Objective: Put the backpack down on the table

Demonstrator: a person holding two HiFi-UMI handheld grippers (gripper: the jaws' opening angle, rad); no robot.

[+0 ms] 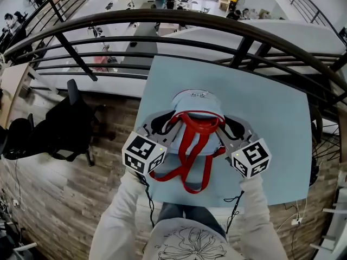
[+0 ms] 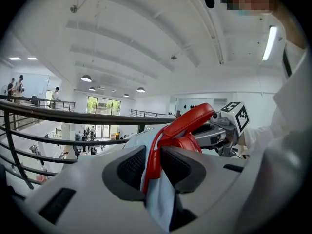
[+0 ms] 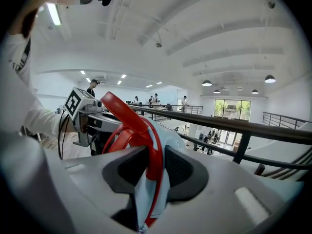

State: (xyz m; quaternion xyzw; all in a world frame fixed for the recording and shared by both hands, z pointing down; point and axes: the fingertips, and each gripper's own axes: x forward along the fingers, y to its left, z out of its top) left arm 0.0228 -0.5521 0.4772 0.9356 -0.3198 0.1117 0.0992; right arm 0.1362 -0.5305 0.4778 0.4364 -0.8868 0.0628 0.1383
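Observation:
A light blue backpack (image 1: 196, 110) with red straps (image 1: 190, 161) hangs over the pale blue table (image 1: 271, 123); whether its bottom touches the tabletop is hidden. My left gripper (image 1: 162, 126) is shut on its left side and my right gripper (image 1: 232, 128) on its right side. In the left gripper view, blue fabric (image 2: 160, 199) and red trim (image 2: 152, 160) are pinched between the dark pads (image 2: 131, 167). The right gripper view shows the same: fabric (image 3: 148, 199) and red trim (image 3: 156, 165) squeezed between the pads (image 3: 180, 169). The red top handle (image 2: 190, 121) arches up between the two grippers.
A black curved railing (image 1: 162, 20) runs just beyond the table's far edge, with a drop to a lower floor behind it. A black chair (image 1: 70, 123) stands on the wooden floor at the left. Cables (image 1: 146, 194) trail from both grippers along my sleeves.

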